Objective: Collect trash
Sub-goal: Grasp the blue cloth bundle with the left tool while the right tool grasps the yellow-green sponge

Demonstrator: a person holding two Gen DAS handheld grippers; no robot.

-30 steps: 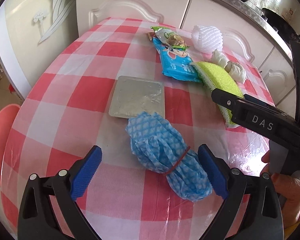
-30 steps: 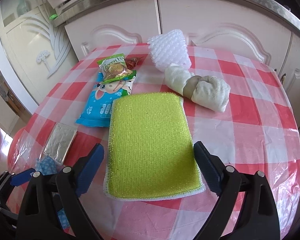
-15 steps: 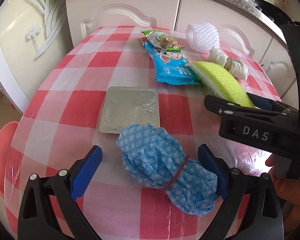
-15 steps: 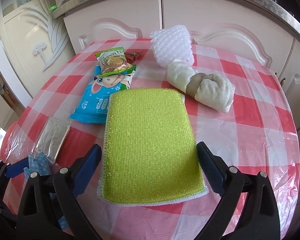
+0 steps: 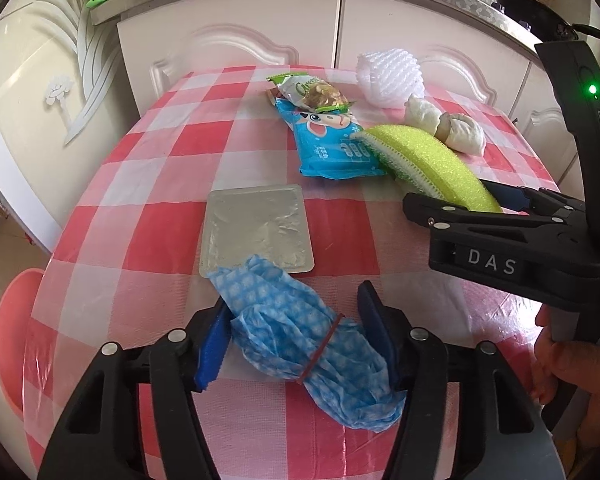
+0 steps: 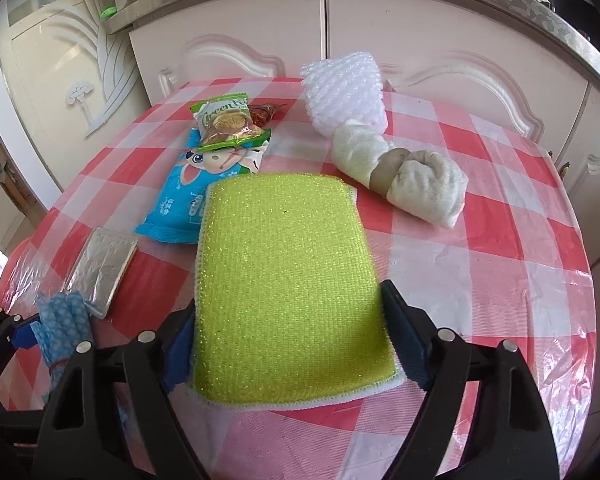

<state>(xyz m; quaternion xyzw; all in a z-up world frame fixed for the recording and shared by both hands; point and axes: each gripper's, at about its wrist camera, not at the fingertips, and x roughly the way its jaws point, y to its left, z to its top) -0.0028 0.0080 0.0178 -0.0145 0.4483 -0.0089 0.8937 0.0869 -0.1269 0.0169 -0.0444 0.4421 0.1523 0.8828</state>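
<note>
On the checked red-and-white bench (image 5: pixel 148 184), both grippers point steeply down at their targets. The left gripper (image 5: pixel 300 334) straddles the blue cloth bundle (image 5: pixel 304 344), which is bound by a red rubber band (image 5: pixel 320 346) and lies at the near edge, its far end overlapping the silver foil pouch (image 5: pixel 256 228). Its jaws are closing; the left pad touches the bundle's side and the right pad sits against or just beside the other side, so a firm grasp cannot be told yet. A second ago these jaws stood wide with clear gaps either side of the bundle, and the bundle lay more crosswise; the view has rolled slightly since.

The right gripper (image 6: pixel 296 344) reaches over the yellow-green sponge (image 6: pixel 288 272), seen from the left wrist camera with its far end tilted up off the cloth. Its jaws are closing too, with both pads now at the sponge's long edges; earlier they stood apart from it, and the sponge lay flat. A hand (image 5: pixel 560 368) holds this gripper's handle at the right edge of the left view.

Farther back lie the blue wet-wipe pack (image 6: pixel 196 196), partly under the sponge's far corner, the green snack wrapper (image 6: pixel 228 124) on top of it, a white foam net (image 6: pixel 344 92) and a knotted off-white cloth (image 6: pixel 404 180) touching that net.
</note>
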